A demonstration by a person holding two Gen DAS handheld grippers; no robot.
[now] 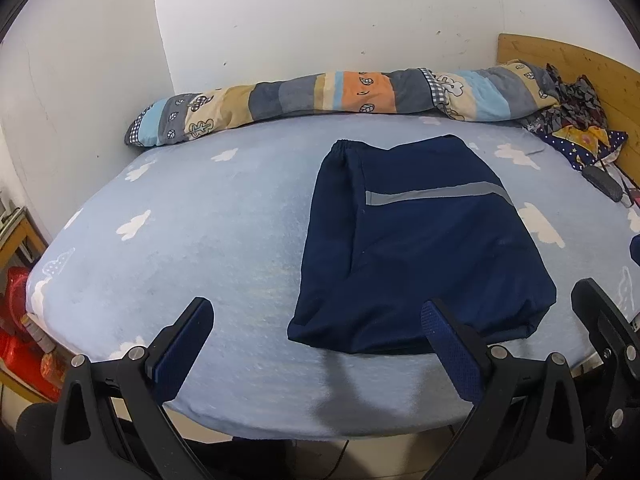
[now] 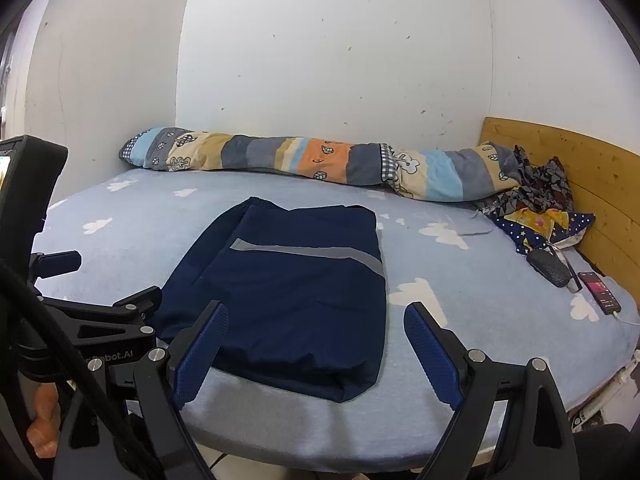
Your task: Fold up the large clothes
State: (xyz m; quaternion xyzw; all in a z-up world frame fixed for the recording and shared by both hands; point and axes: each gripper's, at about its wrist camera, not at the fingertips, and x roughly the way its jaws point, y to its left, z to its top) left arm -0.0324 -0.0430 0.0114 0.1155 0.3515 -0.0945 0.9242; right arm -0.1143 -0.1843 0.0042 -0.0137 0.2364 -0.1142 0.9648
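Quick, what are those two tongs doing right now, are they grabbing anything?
Left tongs: open, holding nothing, above the near edge of the folded navy trousers.
Right tongs: open, holding nothing.

folded navy trousers with a grey stripe lie flat on a cloud-print bed sheet, near its front edge. the left gripper hovers above that edge, jaws spread wide, holding nothing. a patchwork quilt roll lines the white wall.

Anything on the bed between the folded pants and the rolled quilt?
Nothing: only bare sheet between pants and quilt, seen in both wrist views.
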